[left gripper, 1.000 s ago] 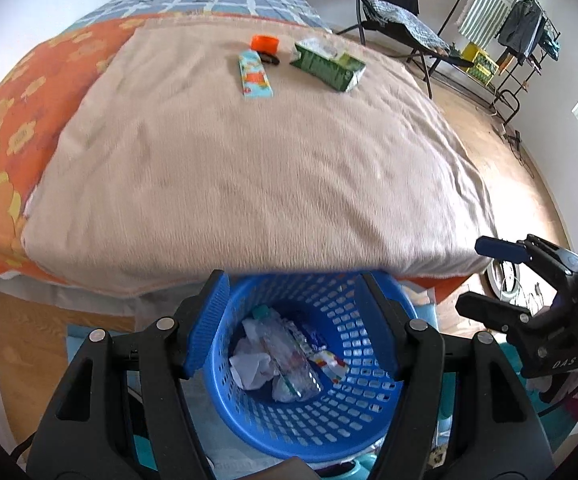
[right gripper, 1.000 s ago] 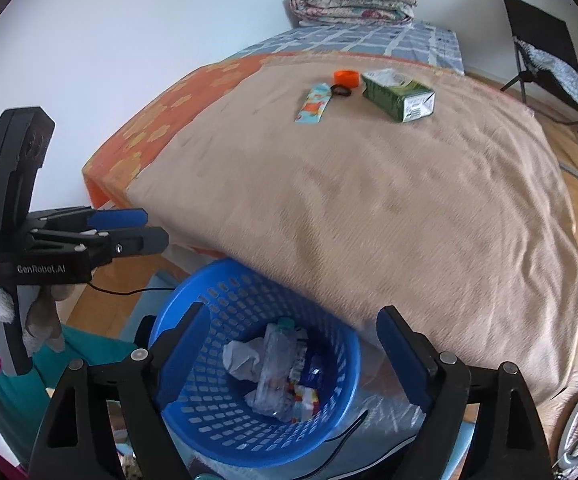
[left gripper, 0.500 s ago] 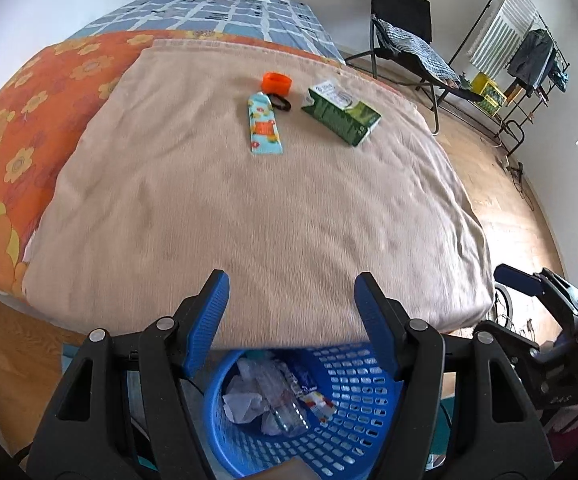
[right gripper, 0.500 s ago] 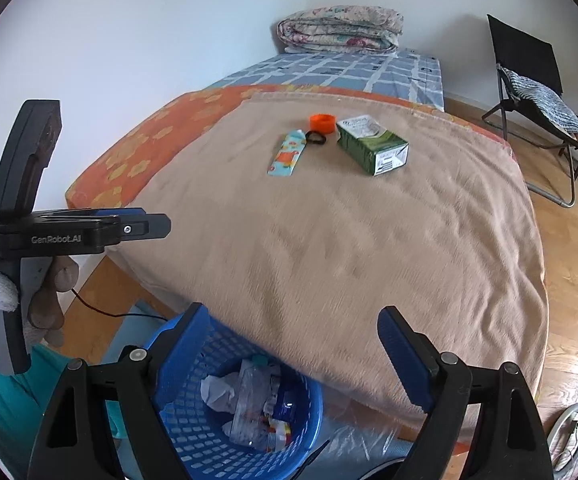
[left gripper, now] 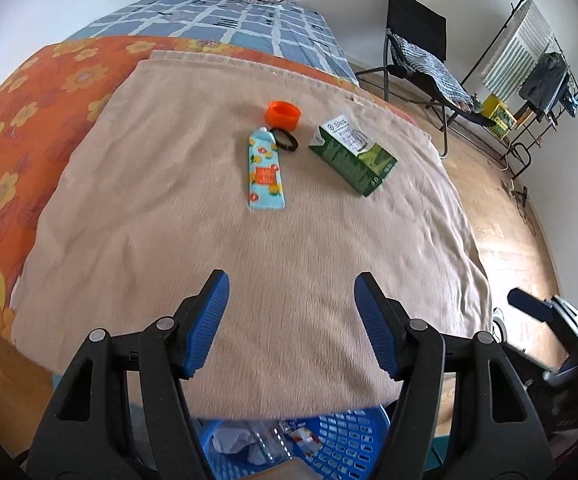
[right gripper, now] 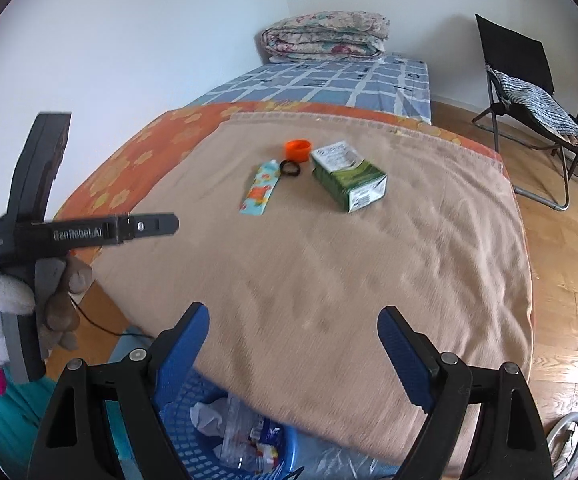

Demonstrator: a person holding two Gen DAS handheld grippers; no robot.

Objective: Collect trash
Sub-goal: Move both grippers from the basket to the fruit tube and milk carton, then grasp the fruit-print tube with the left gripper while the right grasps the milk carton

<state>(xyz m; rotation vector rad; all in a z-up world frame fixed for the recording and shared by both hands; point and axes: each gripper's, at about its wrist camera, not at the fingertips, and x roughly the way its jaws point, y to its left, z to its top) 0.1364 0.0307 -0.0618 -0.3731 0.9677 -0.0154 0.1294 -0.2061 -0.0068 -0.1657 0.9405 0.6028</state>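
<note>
Presently both claws, left (left gripper: 289, 288) and right (right gripper: 293, 328), stand apart and empty above the bed (left gripper: 289, 240); green carton (left gripper: 353, 154), tube (left gripper: 265, 170) lie ahead.

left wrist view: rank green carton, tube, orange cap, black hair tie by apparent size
1. green carton
2. tube, slightly smaller
3. orange cap
4. black hair tie, close to the cap in extent; that pair is unsure.

Left gripper (left gripper: 291, 300) level, jaws spread wide and holding nothing, right gripper (right gripper: 293, 338) alongside, likewise spread wide, holding nothing
</note>
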